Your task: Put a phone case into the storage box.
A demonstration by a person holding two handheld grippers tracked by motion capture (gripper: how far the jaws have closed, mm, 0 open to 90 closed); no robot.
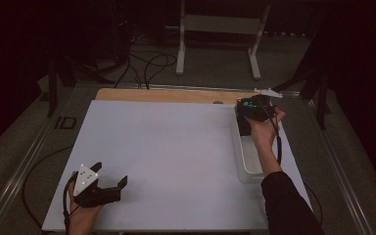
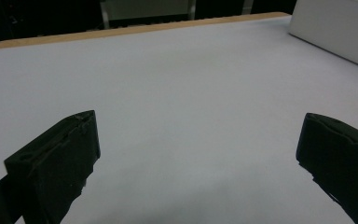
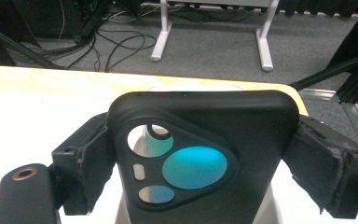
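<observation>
Black phone case (image 3: 200,154) clamped in raised right claw (image 3: 200,158).

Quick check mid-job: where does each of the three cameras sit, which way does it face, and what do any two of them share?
High view: above the person's side, looking forward and down on the table; both forearms, left gripper and right gripper show.
Left gripper view: rides the left gripper, facing across the sheet; jaws wide apart.
Right gripper view: rides the right gripper, facing the floor beyond; jaws clamp a phone case.
Shared: high and left views both show the white bin.
</observation>
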